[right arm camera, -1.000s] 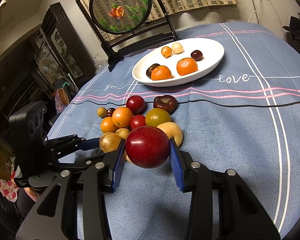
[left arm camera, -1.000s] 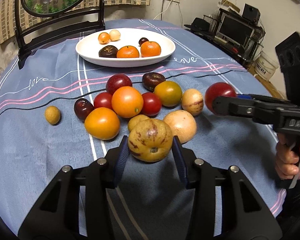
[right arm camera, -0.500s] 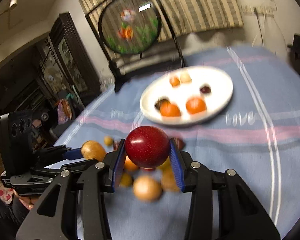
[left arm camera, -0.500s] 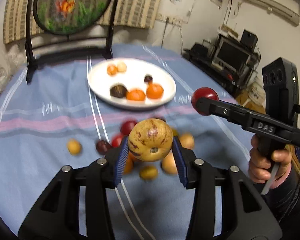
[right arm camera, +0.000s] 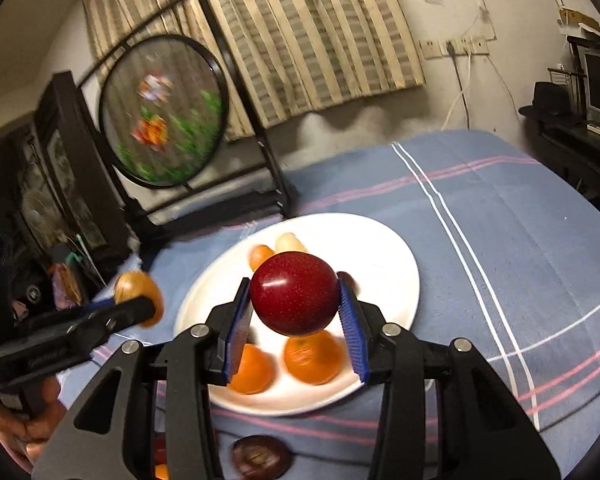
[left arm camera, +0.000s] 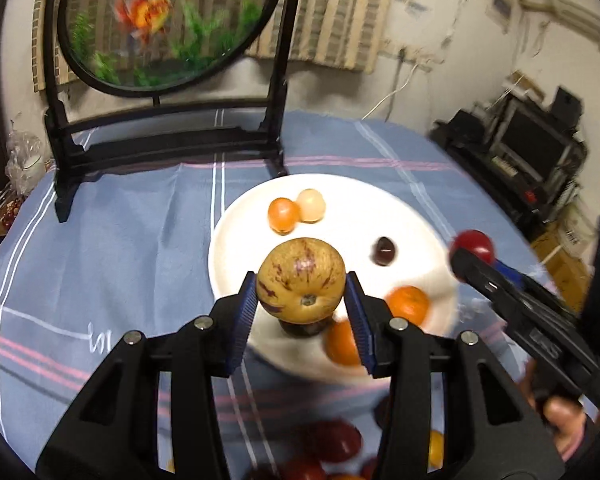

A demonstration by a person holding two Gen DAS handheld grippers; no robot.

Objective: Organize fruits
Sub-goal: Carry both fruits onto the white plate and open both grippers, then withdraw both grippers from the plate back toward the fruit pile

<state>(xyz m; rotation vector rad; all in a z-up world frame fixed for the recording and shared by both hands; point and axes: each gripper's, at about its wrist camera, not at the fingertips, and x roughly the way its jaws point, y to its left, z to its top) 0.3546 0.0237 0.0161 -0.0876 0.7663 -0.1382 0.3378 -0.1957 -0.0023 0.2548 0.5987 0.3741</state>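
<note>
A yellow melon [left arm camera: 301, 278], streaked with purple, is pinched between the blue pads of the left gripper [left arm camera: 302, 300] and is held in the air above the near part of the white plate [left arm camera: 340, 188]. A red plum [right arm camera: 295, 294] is pinched in the same way by the right gripper [right arm camera: 296, 308], also above the plate. Both fruits are gripped across their widest part, with a pad on either flank, which is judged the soundest hold for round bodies. The plum's skin is glossy and taut, so it is likely to be slippery and easily bruised if squeezed hard; only light pressure is called for. The melon looks the larger of the two and is probably heavier, with a thin skin over soft flesh, so it should be set down low rather than dropped. On the plate are seen two oranges [right arm camera: 312, 354], a dark fruit [left arm camera: 384, 251], a small orange fruit [left arm camera: 284, 215] and a pale one [left arm camera: 311, 205]; bare plate is left between them. As round things, the fruits may roll once released. More fruit [left arm camera: 332, 440] lies on the desk [left arm camera: 120, 240], near the plate's front edge.
</note>
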